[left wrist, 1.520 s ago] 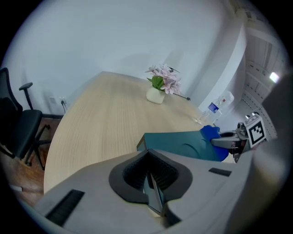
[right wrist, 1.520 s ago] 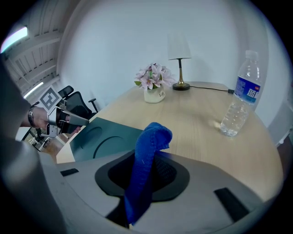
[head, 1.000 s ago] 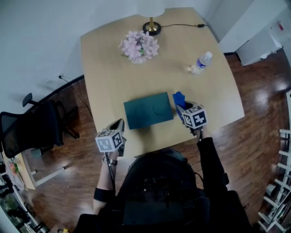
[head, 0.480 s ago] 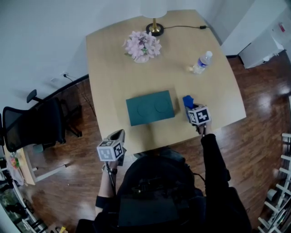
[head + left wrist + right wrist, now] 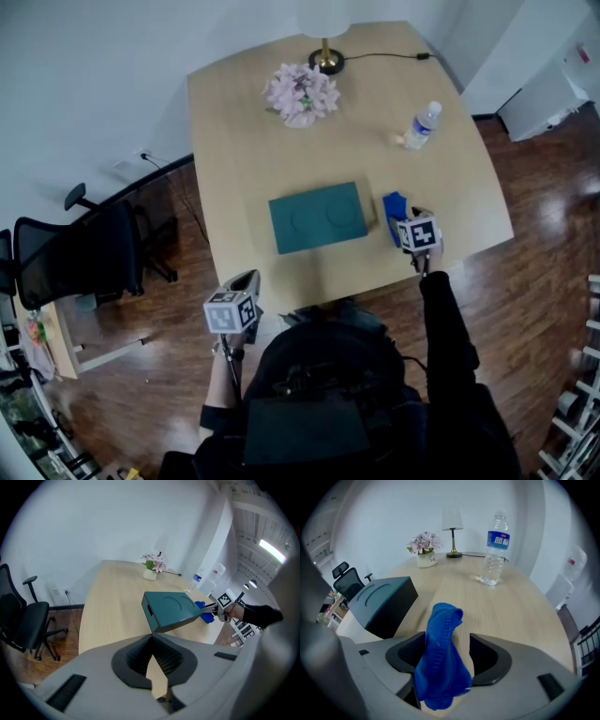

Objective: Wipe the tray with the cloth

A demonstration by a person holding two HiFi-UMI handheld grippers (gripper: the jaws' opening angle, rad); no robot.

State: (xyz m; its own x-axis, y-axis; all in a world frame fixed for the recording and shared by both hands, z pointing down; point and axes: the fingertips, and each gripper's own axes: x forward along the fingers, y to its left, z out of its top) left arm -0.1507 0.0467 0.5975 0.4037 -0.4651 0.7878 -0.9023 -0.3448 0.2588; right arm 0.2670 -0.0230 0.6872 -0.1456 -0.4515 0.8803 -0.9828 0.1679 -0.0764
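Observation:
A teal tray (image 5: 317,217) lies upside down on the wooden table (image 5: 281,150). Just to its right sits a bunched blue cloth (image 5: 395,206), with my right gripper (image 5: 409,223) over it. In the right gripper view the cloth (image 5: 440,663) stands between the jaws of the right gripper (image 5: 447,638), which have just been opening. It leans on the left jaw, with a gap on the right. My left gripper (image 5: 246,281) hangs off the table's near edge; its tips (image 5: 151,639) meet with nothing between them. The tray (image 5: 171,609) lies ahead of it.
A water bottle (image 5: 422,125) stands at the far right of the table. A pot of pink flowers (image 5: 302,94) and a lamp base (image 5: 326,58) stand at the back. A black office chair (image 5: 75,262) is on the floor to the left.
My right gripper has come down to the table with the cloth, a little further right of the tray. My left gripper has drawn back from the table's near edge.

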